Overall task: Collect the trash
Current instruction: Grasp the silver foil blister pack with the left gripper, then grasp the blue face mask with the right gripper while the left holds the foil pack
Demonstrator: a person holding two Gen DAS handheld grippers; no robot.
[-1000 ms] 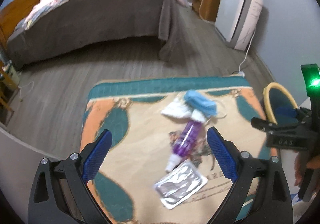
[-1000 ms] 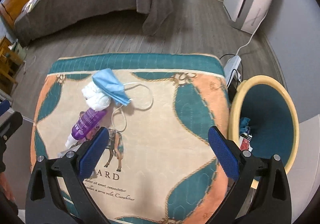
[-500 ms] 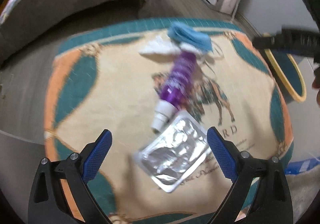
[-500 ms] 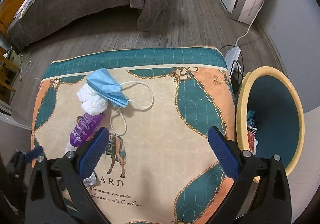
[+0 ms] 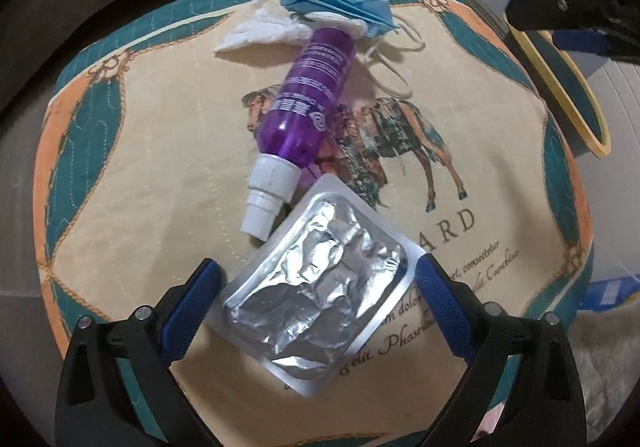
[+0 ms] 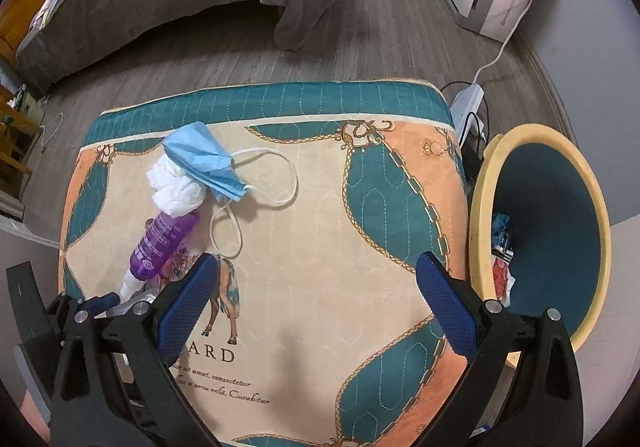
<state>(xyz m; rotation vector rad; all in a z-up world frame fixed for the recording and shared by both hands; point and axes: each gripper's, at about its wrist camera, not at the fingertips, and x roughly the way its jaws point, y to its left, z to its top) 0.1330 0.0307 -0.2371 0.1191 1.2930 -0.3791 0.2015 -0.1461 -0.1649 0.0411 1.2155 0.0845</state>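
The left tongs (image 5: 316,279) hang wide open over a quilted tabletop (image 5: 132,151), their blue fingers set to either side of a crumpled silver foil packet (image 5: 320,299) without touching it. The packet lies flat near the tabletop's front edge, shiny and wrinkled, with a smooth sealed border. One corner sits just beside the white cap of a purple bottle (image 5: 308,95) lying on its side. Beyond the bottle are a white tissue wad (image 5: 264,29) and a blue face mask (image 5: 336,1) with loose ear loops. The right tongs (image 6: 316,307) are also open and hold nothing, above a bare part of the cloth. A yellow-rimmed teal bin (image 6: 480,207) stands to the right. Likely risks: the flat, slick foil may slide or buckle out as the fingers close, or a finger may nudge the bottle and set it rolling.
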